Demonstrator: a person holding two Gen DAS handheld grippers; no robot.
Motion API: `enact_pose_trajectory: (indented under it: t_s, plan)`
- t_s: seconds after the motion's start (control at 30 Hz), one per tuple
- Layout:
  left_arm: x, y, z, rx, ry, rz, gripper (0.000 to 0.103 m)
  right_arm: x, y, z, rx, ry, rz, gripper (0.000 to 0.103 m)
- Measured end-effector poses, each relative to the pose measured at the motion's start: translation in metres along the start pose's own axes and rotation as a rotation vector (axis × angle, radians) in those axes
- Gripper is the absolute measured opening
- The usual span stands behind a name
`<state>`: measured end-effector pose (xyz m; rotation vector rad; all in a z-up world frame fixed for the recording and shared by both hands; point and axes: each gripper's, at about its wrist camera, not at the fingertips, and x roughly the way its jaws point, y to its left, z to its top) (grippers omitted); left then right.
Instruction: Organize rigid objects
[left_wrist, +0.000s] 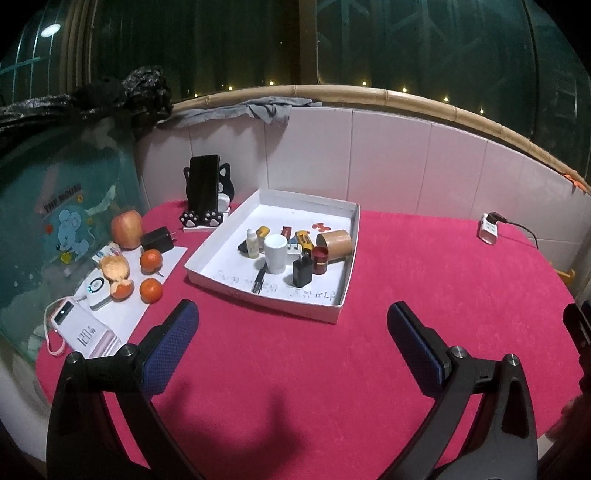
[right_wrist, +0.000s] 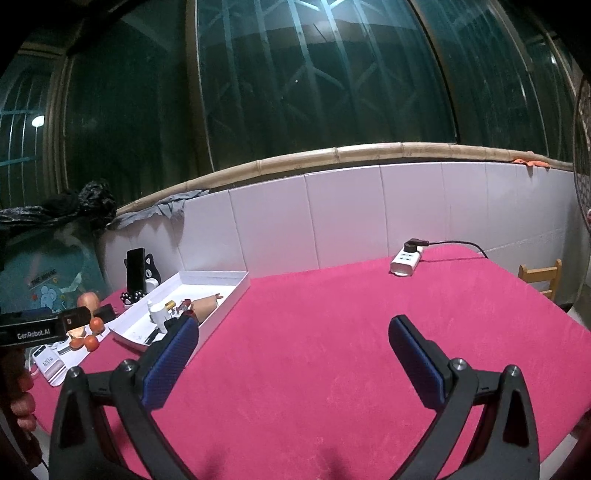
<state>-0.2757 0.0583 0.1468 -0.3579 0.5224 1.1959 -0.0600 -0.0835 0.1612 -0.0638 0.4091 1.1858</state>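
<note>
Both tongs wide open, empty, hovering over bare pink tablecloth (left_wrist: 280, 369), touching nothing: left gripper (left_wrist: 291, 325), right gripper (right_wrist: 293, 338). Judged: sorting looks mostly done or paused, next grab unclear. White tray (left_wrist: 258, 295) just ahead of left tongs, left of centre, packed with small stuff. Cardboard tube (left_wrist: 334, 242) on its side at right wall; white cup (left_wrist: 276, 253) upright mid-tray; black plug (left_wrist: 302, 272) standing near front. For any next pick: come down from above, straddle one piece only, avoid knocking neighbours. Fruit and power bank outside tray, far left.
</note>
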Motion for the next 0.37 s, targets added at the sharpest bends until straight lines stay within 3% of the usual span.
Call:
enact_pose_trajectory:
  t_s: [0.37]
  plan:
    - [0.0065,0.0031,-0.0036,-0.010,0.018,-0.018,0.103,0.0010,0.0007,-0.0044,0.008,0.016,-0.008,0.103]
